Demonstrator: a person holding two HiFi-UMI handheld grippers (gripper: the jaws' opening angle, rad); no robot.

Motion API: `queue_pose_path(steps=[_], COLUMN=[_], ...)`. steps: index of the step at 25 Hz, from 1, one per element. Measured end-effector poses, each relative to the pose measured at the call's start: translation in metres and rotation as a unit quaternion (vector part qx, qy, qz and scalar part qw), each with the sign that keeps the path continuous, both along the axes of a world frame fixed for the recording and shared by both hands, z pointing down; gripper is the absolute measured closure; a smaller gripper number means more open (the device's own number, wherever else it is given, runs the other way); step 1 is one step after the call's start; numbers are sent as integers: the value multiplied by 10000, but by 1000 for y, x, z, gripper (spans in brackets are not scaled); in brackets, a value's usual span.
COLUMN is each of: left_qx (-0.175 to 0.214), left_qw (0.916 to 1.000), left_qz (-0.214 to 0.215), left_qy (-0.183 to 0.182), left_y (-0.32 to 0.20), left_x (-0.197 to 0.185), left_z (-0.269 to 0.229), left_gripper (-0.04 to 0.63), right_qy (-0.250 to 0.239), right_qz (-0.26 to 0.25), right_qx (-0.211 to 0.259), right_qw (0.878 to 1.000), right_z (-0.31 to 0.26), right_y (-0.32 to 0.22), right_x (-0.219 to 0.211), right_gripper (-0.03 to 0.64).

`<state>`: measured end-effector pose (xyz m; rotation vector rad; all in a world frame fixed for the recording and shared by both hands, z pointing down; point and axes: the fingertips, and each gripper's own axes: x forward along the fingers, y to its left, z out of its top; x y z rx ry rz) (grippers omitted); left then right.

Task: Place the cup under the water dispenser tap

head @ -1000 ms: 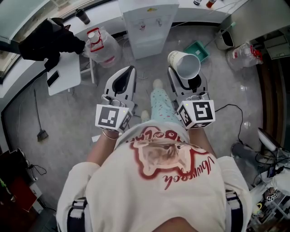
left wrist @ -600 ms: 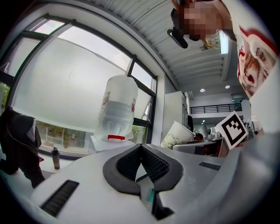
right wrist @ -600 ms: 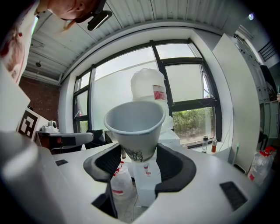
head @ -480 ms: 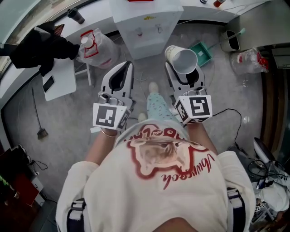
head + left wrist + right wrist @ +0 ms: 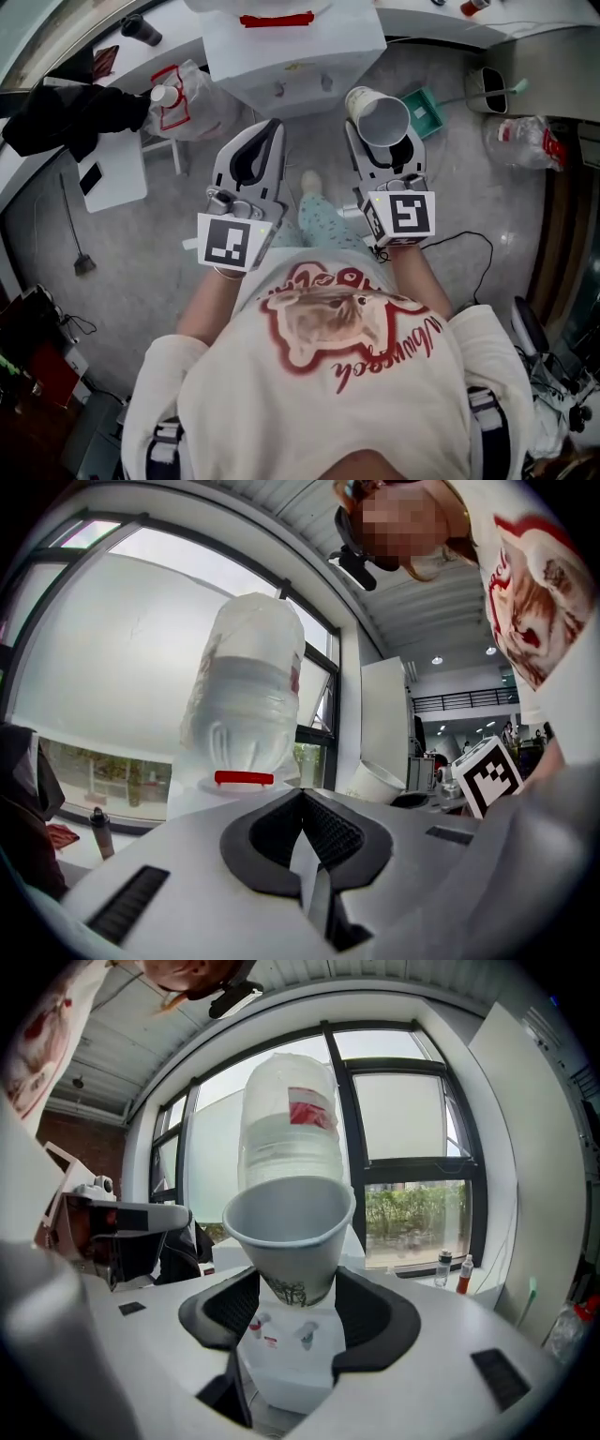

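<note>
1. Now the white, boxy water dispenser (image 5: pixel 291 52) sits lower in the upper middle of the head view than a second ago, and its red collar (image 5: pixel 275 19) newly shows.
2. The right gripper (image 5: pixel 382 141) still clamps its ribbed black jaws on the base of the paper cup (image 5: pixel 380 117). The cup is a smooth white cone, tilted, just short of the dispenser's front.
3. The left gripper (image 5: pixel 265 141) has its jaws pressed together.
4. A clear, ribbed plastic bottle (image 5: pixel 246 696) stands upturned on the dispenser.

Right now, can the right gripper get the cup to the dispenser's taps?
Probably yes: the right gripper is shut on the cup, and the taps on the water dispenser sit straight ahead with nothing visible between them.
</note>
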<state>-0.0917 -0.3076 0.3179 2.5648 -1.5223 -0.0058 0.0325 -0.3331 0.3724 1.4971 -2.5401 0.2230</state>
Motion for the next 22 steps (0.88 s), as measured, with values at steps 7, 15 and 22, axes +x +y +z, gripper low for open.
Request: queue_pose_path(steps=[7, 15, 22], left_qx=[-117, -512, -851], left_qw=[9997, 9966, 9931], left_qz=[206, 615, 757], left_qy=[99, 179, 291], left_y=[-24, -24, -14], left_x=[13, 22, 28], left_z=[23, 68, 116], left_gripper=[575, 575, 575], right_qy=[59, 210, 399], right_qz=[364, 554, 568], right_qx=[-291, -495, -906], right_qw=[9989, 9970, 9935], right_z=[46, 111, 199], right_y=[-26, -30, -34], right_x=[9, 12, 16], right_gripper=[356, 355, 356])
